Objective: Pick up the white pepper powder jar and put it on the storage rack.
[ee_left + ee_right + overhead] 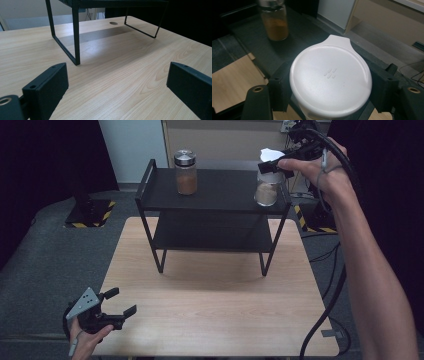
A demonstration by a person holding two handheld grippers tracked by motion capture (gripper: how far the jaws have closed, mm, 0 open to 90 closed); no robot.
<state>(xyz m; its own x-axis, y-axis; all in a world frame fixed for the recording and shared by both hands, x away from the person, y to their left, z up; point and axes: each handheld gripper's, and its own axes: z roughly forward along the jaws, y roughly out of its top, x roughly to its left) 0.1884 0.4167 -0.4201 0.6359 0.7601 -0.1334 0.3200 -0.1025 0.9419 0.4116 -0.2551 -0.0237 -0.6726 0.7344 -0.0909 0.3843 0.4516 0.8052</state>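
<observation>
Right gripper view: your right gripper (330,97) has its jaws clamped on the white-lidded jar (330,81), one pad on each side just under the lid, so the jar hangs upright and the powder inside stays level. In the high view the white-lidded jar (266,187) sits at the 2 o'clock end of the black shelf's (215,190) top tier, at its right rail; you cannot tell whether its base touches the tier. The metal-capped jar (185,172) stands at 11 o'clock on the same tier, well apart, which leaves you room to set down or lift clear. Your left gripper (112,307) rests idle at 7 o'clock on the table (215,305), jaws wide apart and empty.
</observation>
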